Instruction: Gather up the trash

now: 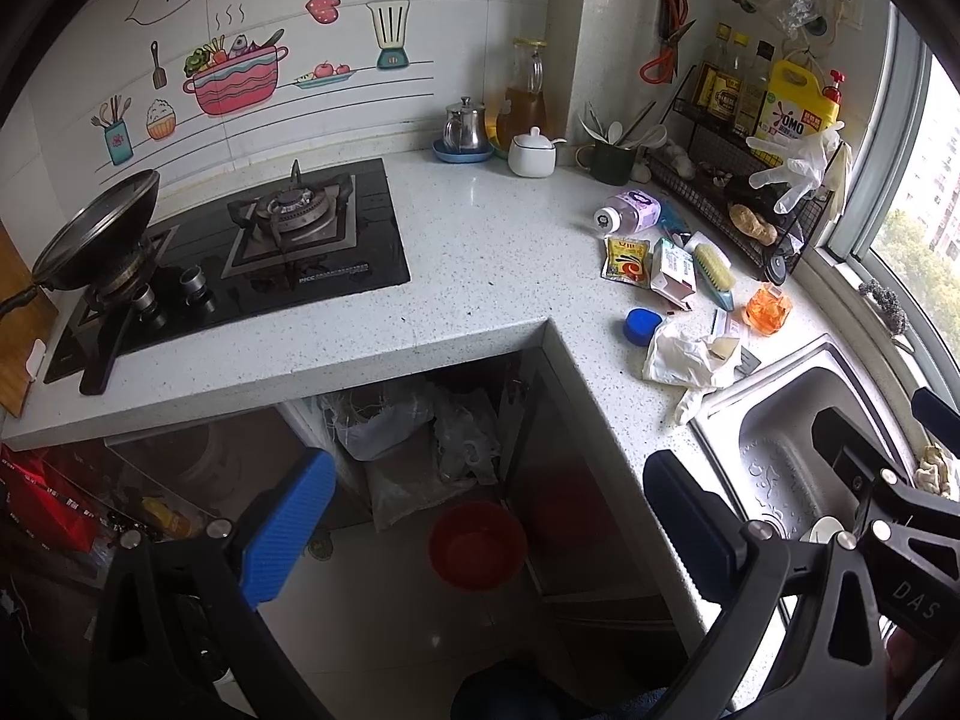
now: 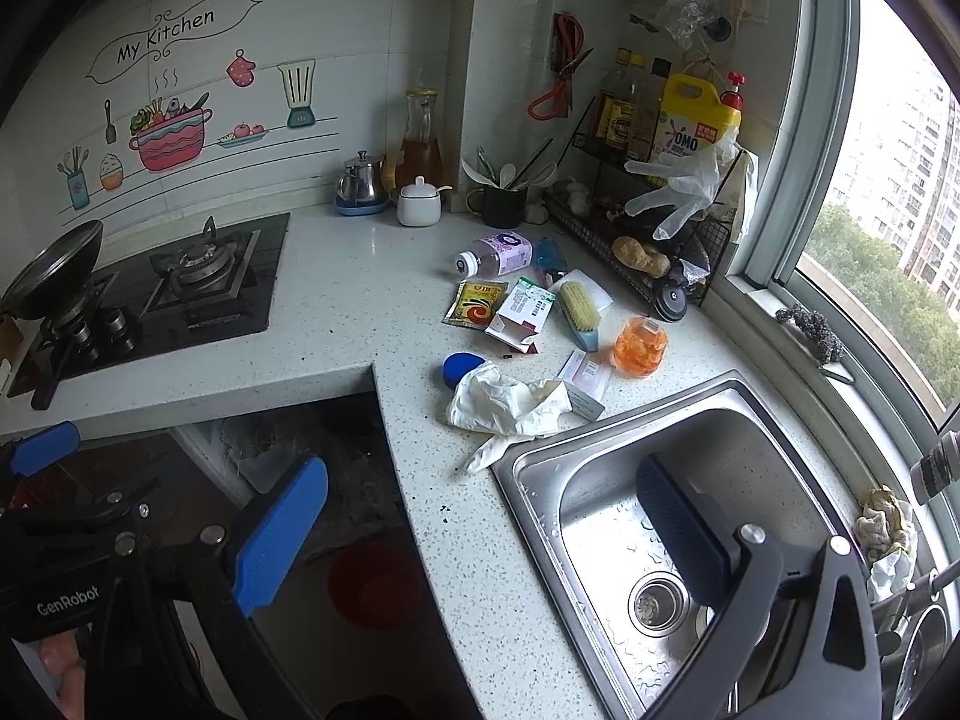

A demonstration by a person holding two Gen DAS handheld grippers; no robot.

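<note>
Litter lies on the white counter between stove and sink: a crumpled white glove (image 1: 690,357) (image 2: 510,399), a blue cap (image 1: 641,326) (image 2: 462,369), a yellow sachet (image 1: 627,258) (image 2: 477,303), a torn carton (image 1: 675,270) (image 2: 522,315), a toppled plastic bottle (image 1: 630,213) (image 2: 498,255) and an orange wrapper (image 1: 768,309) (image 2: 639,345). My left gripper (image 1: 489,522) hangs open over the floor, well short of the litter. My right gripper (image 2: 483,528) is open above the counter edge and sink, holding nothing.
A steel sink (image 2: 618,414) is at the right, a gas stove (image 1: 300,240) with a pan (image 1: 90,228) at the left. A scrub brush (image 2: 579,303) lies among the litter. A wire rack (image 2: 660,276) holds bottles behind it. A red basin (image 1: 477,546) and bags sit under the counter.
</note>
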